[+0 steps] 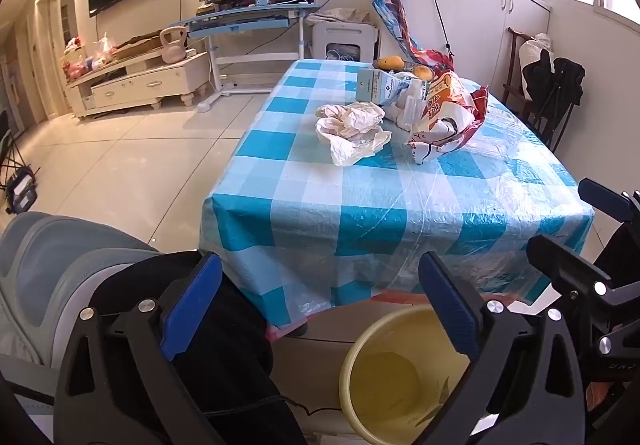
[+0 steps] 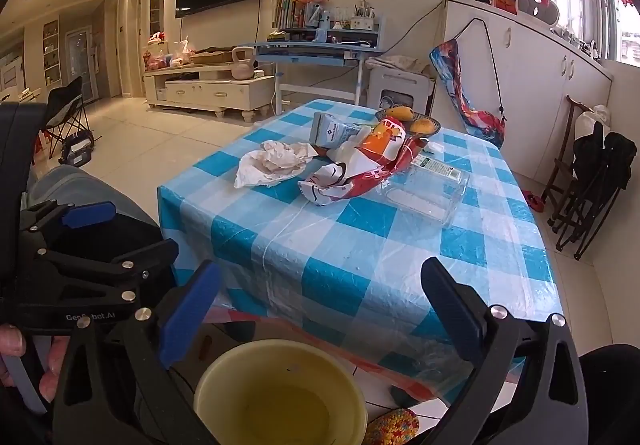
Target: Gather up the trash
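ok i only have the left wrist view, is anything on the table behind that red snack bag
observer: yes, a clear plastic tray lies just right of the red snack bag; it looks empty.
operator: and next to the yellow bin
observer: a small multicoloured knitted thing lies on the floor right of the yellow bin.
operator: right gripper free
observer: yes, the right gripper is open, with nothing between its fingers.

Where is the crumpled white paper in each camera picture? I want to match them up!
Left wrist view: the crumpled white paper lies near the picture's middle, left of the red snack bag.
Right wrist view: the paper lies left of middle, again left of the bag.
Shared landmark: the yellow bin below the table's near edge.
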`<action>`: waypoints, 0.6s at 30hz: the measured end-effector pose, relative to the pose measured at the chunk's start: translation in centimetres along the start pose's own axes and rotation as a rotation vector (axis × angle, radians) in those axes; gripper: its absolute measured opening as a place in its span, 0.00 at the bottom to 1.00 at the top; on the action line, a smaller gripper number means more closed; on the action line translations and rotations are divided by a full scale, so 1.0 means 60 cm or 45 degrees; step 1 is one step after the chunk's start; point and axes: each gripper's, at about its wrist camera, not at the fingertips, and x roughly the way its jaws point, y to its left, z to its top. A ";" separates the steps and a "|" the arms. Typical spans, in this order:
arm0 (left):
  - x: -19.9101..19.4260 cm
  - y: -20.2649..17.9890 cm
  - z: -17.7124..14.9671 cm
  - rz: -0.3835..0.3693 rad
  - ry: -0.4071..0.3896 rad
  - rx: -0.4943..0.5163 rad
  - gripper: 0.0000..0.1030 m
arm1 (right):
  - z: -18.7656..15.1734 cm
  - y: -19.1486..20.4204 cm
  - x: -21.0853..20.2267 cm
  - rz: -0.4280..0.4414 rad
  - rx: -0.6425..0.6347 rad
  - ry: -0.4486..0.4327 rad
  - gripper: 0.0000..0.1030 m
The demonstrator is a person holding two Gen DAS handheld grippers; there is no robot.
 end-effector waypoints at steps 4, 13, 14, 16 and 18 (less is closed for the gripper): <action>0.005 0.001 0.000 -0.001 0.009 -0.003 0.93 | 0.001 -0.002 0.001 0.003 0.005 0.007 0.94; 0.009 0.002 0.003 0.000 0.019 -0.005 0.93 | -0.001 -0.001 0.003 0.006 0.002 0.019 0.94; 0.010 0.002 0.000 0.000 0.015 -0.006 0.93 | -0.001 -0.001 0.003 0.006 0.002 0.019 0.94; 0.010 0.002 0.000 0.002 0.016 -0.004 0.93 | -0.001 -0.001 0.003 0.006 0.002 0.019 0.94; 0.011 0.002 0.000 0.003 0.017 -0.003 0.93 | -0.001 -0.001 0.003 0.006 0.002 0.019 0.94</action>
